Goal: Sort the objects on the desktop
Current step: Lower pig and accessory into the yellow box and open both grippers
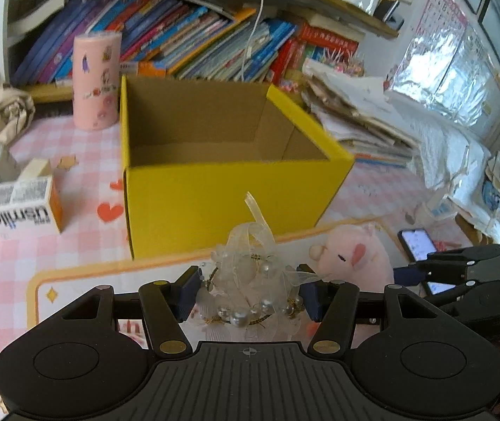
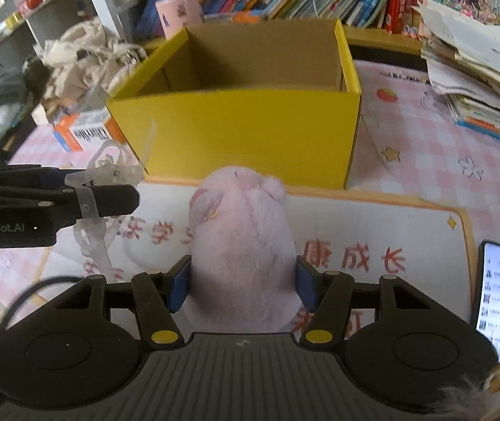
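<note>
An open yellow cardboard box (image 1: 229, 193) stands on the pink checked tablecloth, also in the right wrist view (image 2: 250, 133); its inside looks empty. My left gripper (image 1: 248, 294) is shut on a white pearl-and-ribbon hair ornament (image 1: 250, 280), held in front of the box; it shows at the left of the right wrist view (image 2: 109, 175). My right gripper (image 2: 243, 286) is shut on a pink plush toy (image 2: 243, 238), held in front of the box; the plush also shows in the left wrist view (image 1: 352, 256).
A pink cylinder (image 1: 96, 80) stands left of the box, an orange-white carton (image 1: 18, 210) nearer left. A lit phone (image 2: 499, 291) lies at right on the white mat (image 2: 390, 217). Stacked papers (image 2: 478, 66) sit right; books line the back.
</note>
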{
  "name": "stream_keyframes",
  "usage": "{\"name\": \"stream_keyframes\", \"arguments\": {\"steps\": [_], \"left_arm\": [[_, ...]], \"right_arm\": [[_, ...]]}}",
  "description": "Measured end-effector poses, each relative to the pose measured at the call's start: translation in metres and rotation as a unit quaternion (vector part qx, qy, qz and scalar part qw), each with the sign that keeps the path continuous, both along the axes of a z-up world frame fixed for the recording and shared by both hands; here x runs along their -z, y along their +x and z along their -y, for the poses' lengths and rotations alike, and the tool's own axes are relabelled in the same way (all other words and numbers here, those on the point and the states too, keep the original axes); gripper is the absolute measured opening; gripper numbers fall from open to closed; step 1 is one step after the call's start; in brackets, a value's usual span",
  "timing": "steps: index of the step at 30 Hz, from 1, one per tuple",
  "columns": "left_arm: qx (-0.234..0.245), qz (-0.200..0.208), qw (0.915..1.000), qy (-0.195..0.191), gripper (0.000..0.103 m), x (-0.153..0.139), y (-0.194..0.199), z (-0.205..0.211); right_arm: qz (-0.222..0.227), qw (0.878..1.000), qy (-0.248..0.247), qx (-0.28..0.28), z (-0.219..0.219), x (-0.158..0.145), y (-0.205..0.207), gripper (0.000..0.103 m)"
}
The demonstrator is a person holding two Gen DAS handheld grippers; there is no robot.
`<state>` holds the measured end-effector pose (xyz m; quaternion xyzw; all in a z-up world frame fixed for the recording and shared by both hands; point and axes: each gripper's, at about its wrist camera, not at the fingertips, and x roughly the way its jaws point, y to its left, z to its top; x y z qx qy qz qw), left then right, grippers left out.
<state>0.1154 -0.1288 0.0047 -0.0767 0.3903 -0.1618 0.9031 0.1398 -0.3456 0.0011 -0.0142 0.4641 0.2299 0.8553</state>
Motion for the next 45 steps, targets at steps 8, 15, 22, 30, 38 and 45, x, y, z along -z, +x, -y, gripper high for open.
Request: {"name": "stream_keyframes", "arguments": {"steps": [8,15,22,30,38,45], "left_arm": [[-0.018,0.078,0.9960,-0.040,0.058,-0.061,0.022,-0.004],[-0.024,0.192,0.9805,-0.035,0.058,-0.123,0.059,-0.003],[-0.039,0.313,0.9480,-0.044,0.058,-0.184,0.088,-0.005],[-0.071,0.196,0.9777,-0.024,0.058,-0.114,0.142,-0.006],[-0.057,0.084,0.9932,0.059,0.059,-0.032,0.169,0.005],[-0.052,0.039,0.9942,0.086,0.060,-0.003,0.177,0.002]], "right_arm": [[0.075,0.995,0.055,-0.045,-0.001,-0.055,0.020,0.057],[0.196,0.975,0.082,-0.070,-0.014,-0.115,0.061,0.057],[0.319,0.940,0.100,-0.065,-0.024,-0.174,0.108,0.057],[0.231,0.969,0.033,-0.081,-0.045,-0.113,0.165,0.057],[0.127,0.975,-0.088,-0.161,-0.074,-0.026,0.188,0.058],[0.079,0.973,-0.114,-0.186,-0.076,-0.001,0.193,0.058]]}}
